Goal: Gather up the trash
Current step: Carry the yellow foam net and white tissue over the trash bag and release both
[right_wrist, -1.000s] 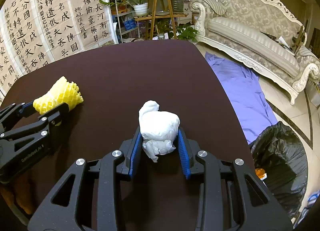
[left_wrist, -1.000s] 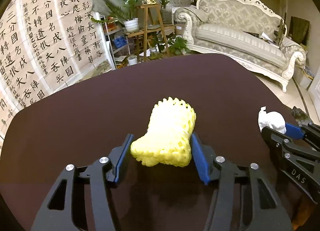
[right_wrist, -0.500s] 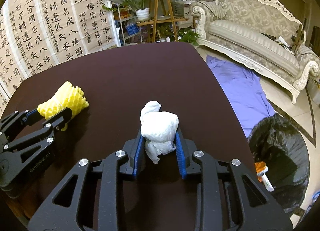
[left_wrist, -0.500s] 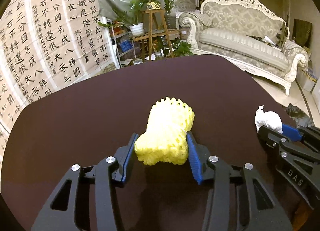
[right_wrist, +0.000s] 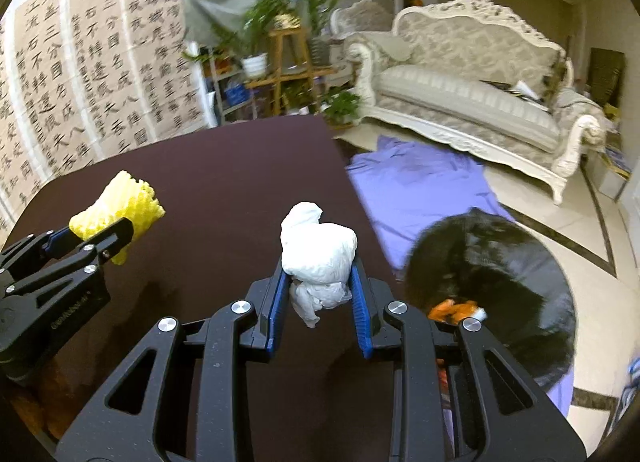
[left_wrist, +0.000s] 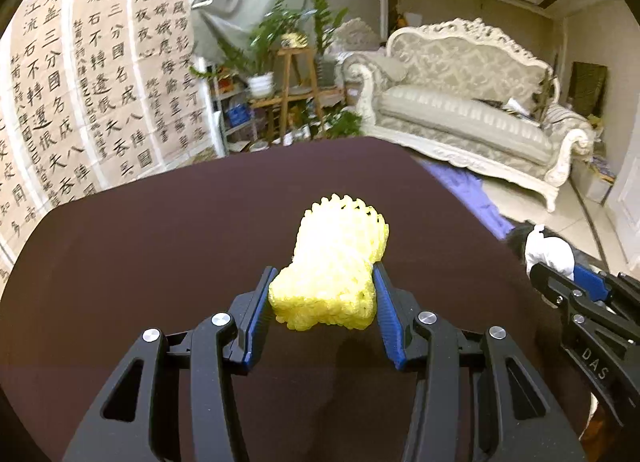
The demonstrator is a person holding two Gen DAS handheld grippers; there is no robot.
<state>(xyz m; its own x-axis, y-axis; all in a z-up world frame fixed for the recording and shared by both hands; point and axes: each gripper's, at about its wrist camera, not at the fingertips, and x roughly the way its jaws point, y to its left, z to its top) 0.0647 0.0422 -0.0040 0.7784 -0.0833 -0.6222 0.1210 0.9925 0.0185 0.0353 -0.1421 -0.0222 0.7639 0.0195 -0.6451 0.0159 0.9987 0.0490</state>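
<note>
Dark table [left_wrist: 168, 246], sofa [left_wrist: 472, 118] behind. Left gripper [left_wrist: 323, 304] clamped yellow foam net [left_wrist: 336, 274]; right gripper [right_wrist: 318, 294] clamped white tissue wad [right_wrist: 318, 252], near black trash bag [right_wrist: 496, 274].

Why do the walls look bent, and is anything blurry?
Both views use fisheye lenses, so the paper scrolls curve. In the right wrist view the black trash bag is smeared by motion, while the white tissue in the right gripper stays sharp.
</note>
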